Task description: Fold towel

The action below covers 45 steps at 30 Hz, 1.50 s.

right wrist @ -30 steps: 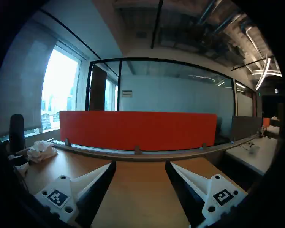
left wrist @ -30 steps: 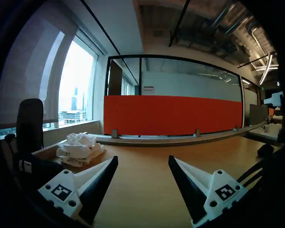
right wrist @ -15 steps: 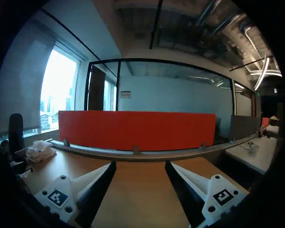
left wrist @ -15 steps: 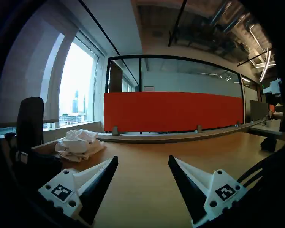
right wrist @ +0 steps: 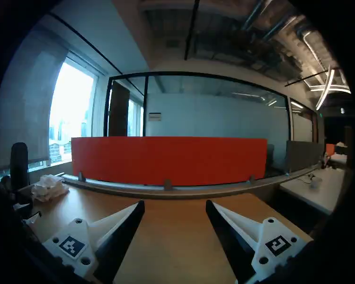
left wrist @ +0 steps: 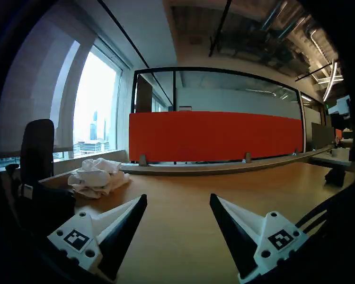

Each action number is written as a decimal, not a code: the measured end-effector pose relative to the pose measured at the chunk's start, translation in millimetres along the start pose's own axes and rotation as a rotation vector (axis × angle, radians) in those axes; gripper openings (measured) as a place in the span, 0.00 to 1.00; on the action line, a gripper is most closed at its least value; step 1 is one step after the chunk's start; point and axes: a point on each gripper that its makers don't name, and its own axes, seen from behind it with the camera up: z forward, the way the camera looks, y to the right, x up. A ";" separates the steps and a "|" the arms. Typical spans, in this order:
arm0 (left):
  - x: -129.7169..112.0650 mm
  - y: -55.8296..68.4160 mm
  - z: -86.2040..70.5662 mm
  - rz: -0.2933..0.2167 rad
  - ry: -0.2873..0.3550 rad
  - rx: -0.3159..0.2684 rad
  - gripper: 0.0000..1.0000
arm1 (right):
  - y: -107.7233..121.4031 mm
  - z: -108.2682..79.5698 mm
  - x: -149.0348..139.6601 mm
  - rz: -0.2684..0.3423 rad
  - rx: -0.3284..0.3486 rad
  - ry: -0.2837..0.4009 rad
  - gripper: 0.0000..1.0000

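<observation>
White crumpled cloth towel [left wrist: 98,177] unfolded, sitting at the far left of the light brown wooden desk [left wrist: 253,182]; both grippers empty.

From the left gripper view I see my left gripper [left wrist: 176,196] with its two fingers spread wide over bare desk and nothing between them; the towel lies ahead and to the left of it, well apart, bunched in a loose heap near the desk edge, by the black office chair [left wrist: 37,151] and the tall window [left wrist: 94,118]. From the right gripper view my right gripper [right wrist: 174,202] is equally wide open and holds nothing; the towel [right wrist: 48,187] shows small at the far left, farther off than from the other side. An orange rectangular divider panel [left wrist: 215,136] runs along the back edge of the desk, behind the towel and across both views.
</observation>
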 end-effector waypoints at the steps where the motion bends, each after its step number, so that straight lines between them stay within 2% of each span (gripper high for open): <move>1: -0.3 -0.2 0.1 0.000 -0.001 0.001 0.98 | 0.5 -0.1 0.1 -0.001 -0.001 0.000 1.00; 30: -3.0 -1.3 1.0 0.004 -0.003 0.004 0.98 | 12.4 -0.4 4.5 -0.015 -0.011 0.006 1.00; 39: -3.2 -1.3 1.2 0.004 -0.004 0.004 0.99 | 28.8 2.7 10.3 -0.010 -0.028 0.046 1.00; 45: -3.5 -1.3 0.9 0.004 -0.004 0.004 0.98 | 33.5 4.0 5.3 0.000 -0.014 0.078 1.00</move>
